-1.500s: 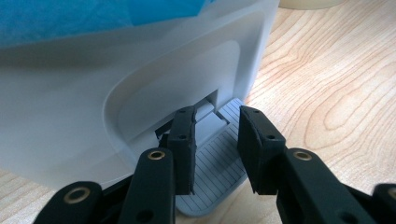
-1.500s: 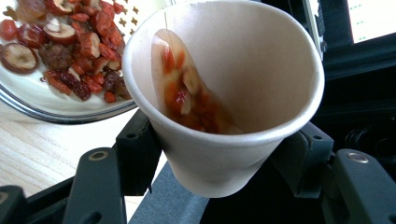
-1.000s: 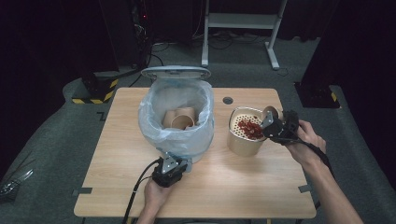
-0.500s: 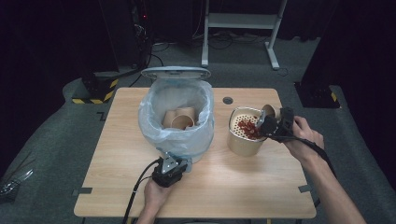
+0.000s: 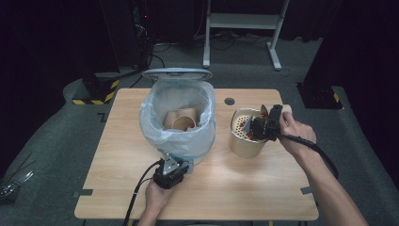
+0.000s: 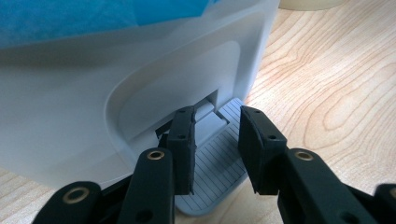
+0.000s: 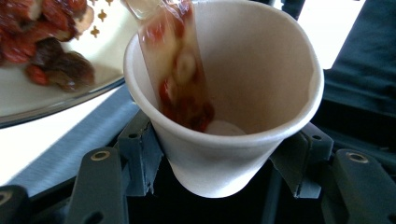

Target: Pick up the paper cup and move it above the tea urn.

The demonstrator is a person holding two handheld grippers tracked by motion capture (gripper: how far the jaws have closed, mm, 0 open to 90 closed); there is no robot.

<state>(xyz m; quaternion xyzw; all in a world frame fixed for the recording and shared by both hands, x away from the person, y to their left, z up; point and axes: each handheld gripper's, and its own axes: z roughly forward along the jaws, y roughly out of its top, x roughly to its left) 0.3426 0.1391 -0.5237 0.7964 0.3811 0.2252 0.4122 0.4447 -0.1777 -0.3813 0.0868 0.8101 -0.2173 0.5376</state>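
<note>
A white pedal bin [image 5: 188, 146] with a pale blue liner stands mid-table, lid [image 5: 177, 74] up, brown paper cups [image 5: 181, 120] inside. My left gripper [image 5: 174, 162] is at the bin's front base. In the left gripper view it [image 6: 215, 121] is open, jaws apart over the grey ribbed pedal [image 6: 212, 177]. My right gripper [image 5: 258, 126] is shut on a white paper cup [image 7: 261, 93], tipped toward a beige container [image 5: 242, 143] whose perforated top [image 5: 241, 123] carries red bits [image 7: 46, 56]. A glossy streak with red and white pieces [image 7: 180, 79] runs from the cup's bottom over its rim.
The wooden table [image 5: 117, 188] has a small round hole [image 5: 229, 100] behind the container. Black cables trail from both grippers toward the near edge. A white metal stand [image 5: 240, 28] and dark equipment sit on the floor beyond the table.
My right gripper has moved left with the cup, further over the container's top. The left gripper and the bin have stayed put.
</note>
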